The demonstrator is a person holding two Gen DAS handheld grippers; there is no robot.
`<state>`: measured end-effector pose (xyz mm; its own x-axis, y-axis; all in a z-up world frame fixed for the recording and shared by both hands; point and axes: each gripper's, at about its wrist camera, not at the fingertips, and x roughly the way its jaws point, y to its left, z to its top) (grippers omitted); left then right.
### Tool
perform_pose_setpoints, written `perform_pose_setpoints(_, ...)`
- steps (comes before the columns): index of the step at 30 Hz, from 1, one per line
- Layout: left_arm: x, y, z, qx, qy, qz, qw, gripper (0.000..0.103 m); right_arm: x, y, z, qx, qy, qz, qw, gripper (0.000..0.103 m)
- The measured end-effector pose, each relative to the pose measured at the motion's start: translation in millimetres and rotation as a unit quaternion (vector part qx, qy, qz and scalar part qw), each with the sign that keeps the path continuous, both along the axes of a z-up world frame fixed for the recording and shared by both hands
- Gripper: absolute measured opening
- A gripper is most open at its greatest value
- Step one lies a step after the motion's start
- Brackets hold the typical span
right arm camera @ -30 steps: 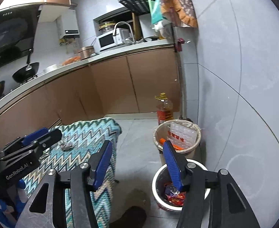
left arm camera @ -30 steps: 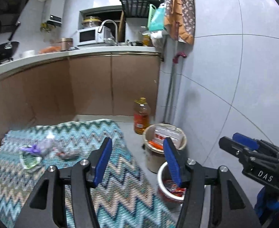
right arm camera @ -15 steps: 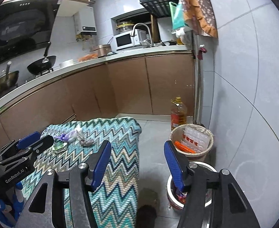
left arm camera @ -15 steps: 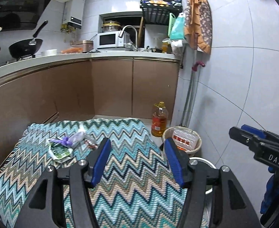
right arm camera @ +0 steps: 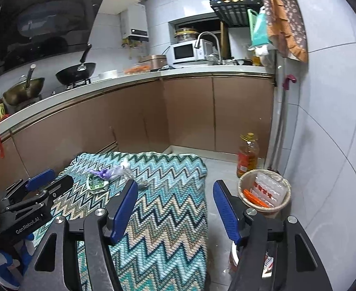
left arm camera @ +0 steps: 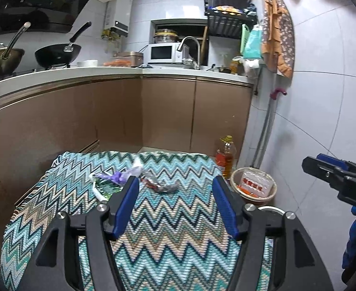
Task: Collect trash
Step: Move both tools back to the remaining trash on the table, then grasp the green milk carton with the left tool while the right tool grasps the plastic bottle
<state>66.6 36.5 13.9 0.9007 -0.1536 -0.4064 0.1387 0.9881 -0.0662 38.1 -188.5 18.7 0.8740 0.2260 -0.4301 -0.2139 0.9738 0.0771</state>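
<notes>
Lighting: indoor, moderately bright, cool white; source overhead, not in view. Glare patches on glossy wall tiles (left arm camera: 185,9) above microwave (left arm camera: 164,53), and on range hood glass (right arm camera: 44,31) in right wrist view.
Shadows: soft, diffuse; darker under countertop (left arm camera: 105,77) overhang and along cabinet fronts (left arm camera: 168,114); floor beside zigzag cloth (right arm camera: 168,208) dim.
Distortion: strong fisheye both views; countertop edge and tile seams bow; black vignette at corners.
Focus: centre fairly sharp, incl. cloth weave at mid and far edge of tabletop. Near-lens gripper bodies slightly soft. Periphery smeared, esp. top right, hanging fabric (left arm camera: 278,34).
Noise: mild grain in dark cabinet areas. Colour: slight blue cast.
</notes>
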Motion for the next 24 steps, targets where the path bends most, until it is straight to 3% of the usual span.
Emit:
perform_pose_setpoints(13,28.2,78.4,-34.2,-0.013,0.036,0.062,0.9974,0.061,46.2,30.4,-9.0,-0.001,0.016,0.051,0.999,0.063)
perform_pose_setpoints(20,51.3,136.7,-69.2,-0.029,0.088,0.100,0.9907,0.061,93.8,61.1,-33.7,-0.011,0.049,0.103,0.993,0.063)
perform_pose_setpoints(24,72.5,163.3,-85.5,-0.058,0.117,0.100,0.9864,0.061,122.8,82.4,-51.7,-0.018,0.069,0.133,0.989,0.063)
